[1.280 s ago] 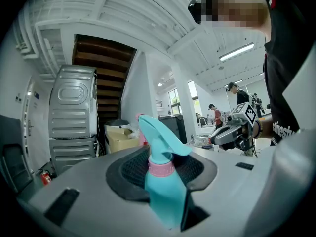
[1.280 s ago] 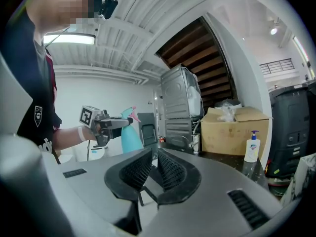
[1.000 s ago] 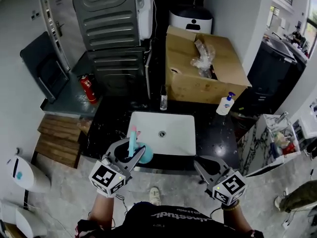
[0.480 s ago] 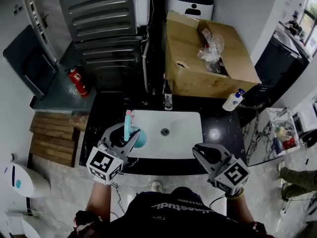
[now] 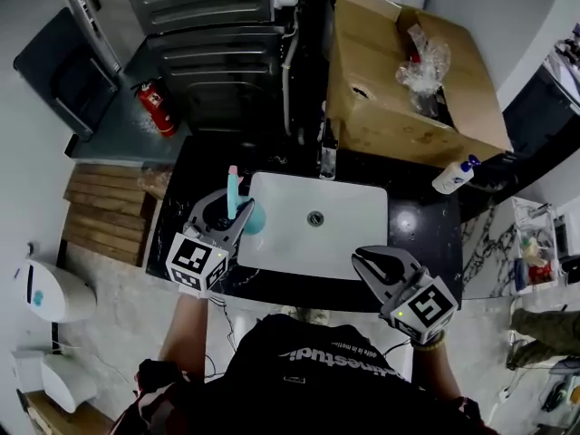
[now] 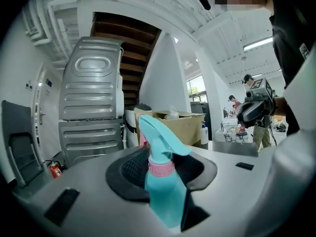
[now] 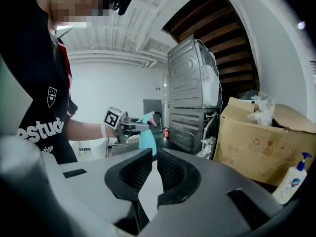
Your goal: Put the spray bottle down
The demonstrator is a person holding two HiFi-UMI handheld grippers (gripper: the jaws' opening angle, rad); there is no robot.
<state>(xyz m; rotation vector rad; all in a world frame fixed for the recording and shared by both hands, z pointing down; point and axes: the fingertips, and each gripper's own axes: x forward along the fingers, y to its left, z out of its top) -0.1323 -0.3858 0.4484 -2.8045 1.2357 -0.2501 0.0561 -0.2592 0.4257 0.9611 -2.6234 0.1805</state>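
**Spray bottle still clamped in the left gripper, over the sink's left edge**

Nearest the camera, the left gripper [image 6: 160, 168] has its jaws closed on the neck of the teal spray bottle [image 6: 165, 201], just under the pink collar. The bottle stands upright, nozzle pointing away. In the head view it sits over the spot where the black counter [image 5: 417, 234] meets the left rim of the white sink [image 5: 349, 243]. No view shows whether its base touches anything.

The right gripper [image 7: 153, 169] hangs over the counter's front edge. Its jaws are drawn together to a thin slit with nothing in it.

Behind the basin stands a small object [image 5: 328, 157], either a tap or a bottle; which one is hard to tell. Beyond it is an open cardboard box [image 5: 390, 125] holding crumpled clear plastic [image 5: 424, 66]. A white pump bottle [image 5: 450, 178] stands beside the box's right corner. Furthest off are stacked grey machines [image 5: 217, 25], cut by the top edge, and a red fire extinguisher [image 5: 154, 107].

A second ago the bottle was at the counter's front edge, near the sink's front-left corner. It is now further in along the sink's left side, and both grippers are further over the counter.
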